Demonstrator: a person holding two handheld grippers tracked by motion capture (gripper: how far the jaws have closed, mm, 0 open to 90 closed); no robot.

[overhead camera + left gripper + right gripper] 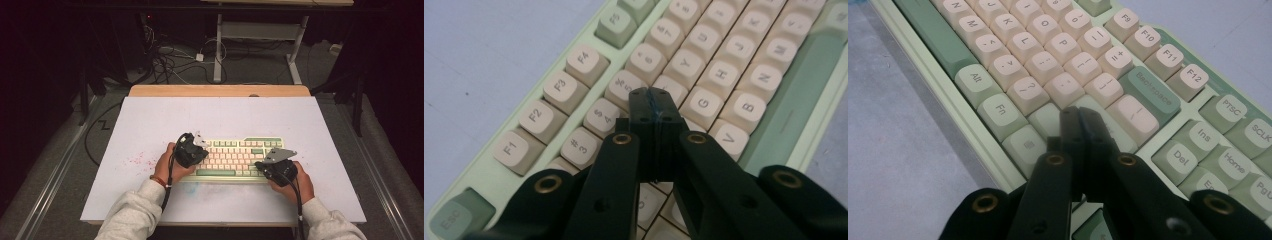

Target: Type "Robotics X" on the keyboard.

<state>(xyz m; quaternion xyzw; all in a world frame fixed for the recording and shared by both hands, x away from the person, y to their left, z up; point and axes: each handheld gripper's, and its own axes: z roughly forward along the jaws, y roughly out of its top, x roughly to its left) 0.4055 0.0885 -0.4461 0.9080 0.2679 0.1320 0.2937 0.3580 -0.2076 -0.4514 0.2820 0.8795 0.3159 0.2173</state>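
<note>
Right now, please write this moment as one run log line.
left gripper: shut, over left keys | right gripper: shut, over right keys | keyboard: flat on white table | held: nothing

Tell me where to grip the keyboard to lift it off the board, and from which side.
Probably best by its two short ends, one gripper from each side. The keyboard lies flat and wide on the white board, its top covered in keys, so only the thin green rim gives the jaws purchase. Both the left gripper and right gripper are shut above the keys; open them first.
</note>
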